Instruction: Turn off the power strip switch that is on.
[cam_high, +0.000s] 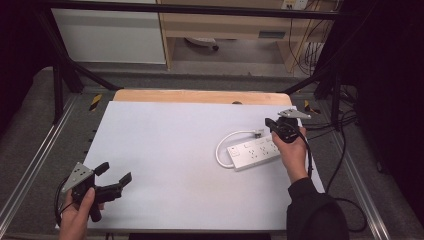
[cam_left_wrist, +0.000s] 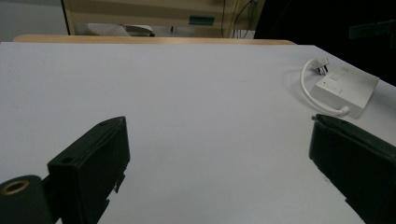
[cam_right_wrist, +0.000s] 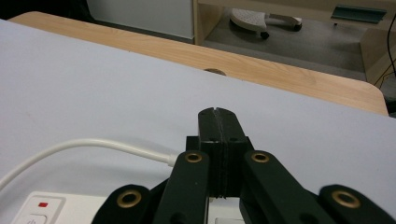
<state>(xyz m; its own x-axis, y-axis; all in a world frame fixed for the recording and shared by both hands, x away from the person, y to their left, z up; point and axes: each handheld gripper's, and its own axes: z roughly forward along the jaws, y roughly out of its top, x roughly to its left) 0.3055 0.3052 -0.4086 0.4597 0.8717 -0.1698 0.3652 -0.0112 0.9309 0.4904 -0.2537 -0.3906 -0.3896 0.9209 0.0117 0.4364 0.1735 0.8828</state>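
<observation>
Jaws pressed together, my right hand-held gripper (cam_high: 274, 124) hovers over the power strip (cam_high: 254, 152) near the desk's (cam_high: 165, 150) right edge, left hand-held gripper (cam_high: 114, 176) gaping idle; its looped cord (cam_high: 225, 142) could snag.

Plug (cam_high: 258, 133) hidden behind right hand-held gripper (cam_right_wrist: 218, 114); power strip (cam_right_wrist: 51, 208) cut off by bottom edge.
</observation>
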